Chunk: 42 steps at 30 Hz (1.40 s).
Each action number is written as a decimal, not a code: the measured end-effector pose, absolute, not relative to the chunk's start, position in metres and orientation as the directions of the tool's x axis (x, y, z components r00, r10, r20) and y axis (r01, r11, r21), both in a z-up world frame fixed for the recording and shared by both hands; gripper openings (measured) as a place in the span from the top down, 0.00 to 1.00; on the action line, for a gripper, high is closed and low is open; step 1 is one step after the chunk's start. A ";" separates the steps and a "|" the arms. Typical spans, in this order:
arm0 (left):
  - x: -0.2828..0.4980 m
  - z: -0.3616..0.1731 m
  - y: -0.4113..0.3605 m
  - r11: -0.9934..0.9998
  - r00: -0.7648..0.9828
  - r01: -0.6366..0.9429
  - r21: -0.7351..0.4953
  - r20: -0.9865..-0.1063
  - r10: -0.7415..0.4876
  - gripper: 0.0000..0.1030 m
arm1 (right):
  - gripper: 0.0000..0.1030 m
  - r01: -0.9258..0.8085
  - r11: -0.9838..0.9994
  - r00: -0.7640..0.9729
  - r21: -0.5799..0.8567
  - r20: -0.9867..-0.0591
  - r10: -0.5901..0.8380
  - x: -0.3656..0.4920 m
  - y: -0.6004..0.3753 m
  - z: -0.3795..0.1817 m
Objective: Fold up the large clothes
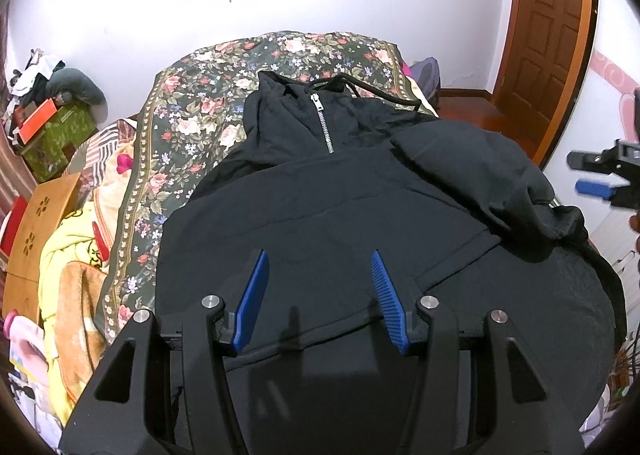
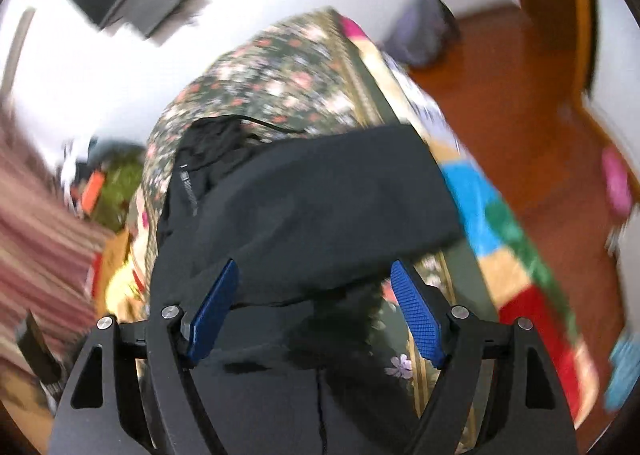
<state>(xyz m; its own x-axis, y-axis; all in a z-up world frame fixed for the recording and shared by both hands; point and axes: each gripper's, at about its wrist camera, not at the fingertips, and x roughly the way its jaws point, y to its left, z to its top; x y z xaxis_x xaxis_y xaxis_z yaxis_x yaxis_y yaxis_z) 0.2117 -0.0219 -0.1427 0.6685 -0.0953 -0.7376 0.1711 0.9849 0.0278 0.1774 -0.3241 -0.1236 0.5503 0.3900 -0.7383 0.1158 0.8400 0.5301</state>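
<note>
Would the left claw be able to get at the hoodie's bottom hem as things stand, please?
Probably yes. The left claw is open and hovers right over the black hoodie, with its hem lying flat between the fingers and nothing on top of it. The folded sleeve sits further right, out of its way.

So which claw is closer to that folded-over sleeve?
Right, probably. The right claw hangs open directly at the sleeve; the left claw hovers open over the hoodie's body, beside it.
</note>
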 end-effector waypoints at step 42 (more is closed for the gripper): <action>0.167 -0.127 0.103 0.997 0.724 -0.018 -0.073 -0.689 -0.037 0.49 | 0.89 -0.489 0.813 0.482 0.315 -0.680 0.553 0.180 -0.075 -0.056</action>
